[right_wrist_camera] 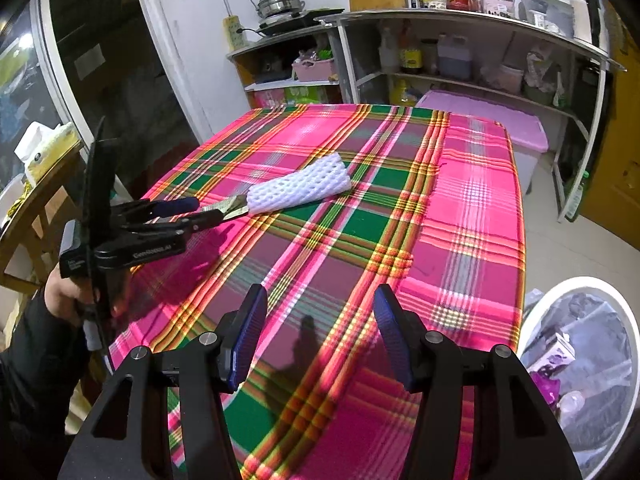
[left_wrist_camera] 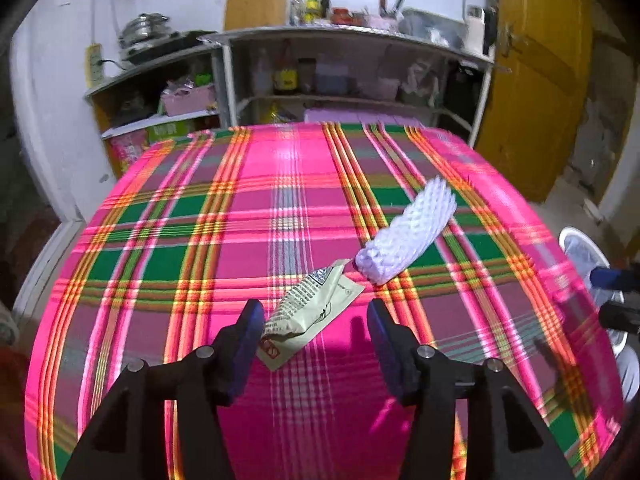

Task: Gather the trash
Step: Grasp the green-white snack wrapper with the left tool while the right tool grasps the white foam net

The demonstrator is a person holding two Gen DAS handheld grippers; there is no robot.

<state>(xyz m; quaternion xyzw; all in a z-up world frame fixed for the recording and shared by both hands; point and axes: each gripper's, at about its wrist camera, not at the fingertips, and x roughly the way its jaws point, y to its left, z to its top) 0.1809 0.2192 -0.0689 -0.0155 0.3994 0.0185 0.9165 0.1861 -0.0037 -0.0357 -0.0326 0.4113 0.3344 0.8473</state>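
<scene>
The left gripper hangs low over the table with its jaws spread wide. The crumpled wrapper lies between them, nearer the left finger. Just past it, touching its far end, lies a white foam net sleeve. The right gripper, also spread and empty, hovers near the table's right edge, beside a white trash bin.

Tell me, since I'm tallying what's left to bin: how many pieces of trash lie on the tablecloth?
2. A crumpled wrapper lies between the open left tool's fingers; a white foam net sleeve lies just beyond it, their ends touching. Nothing else shows on the tablecloth.
</scene>
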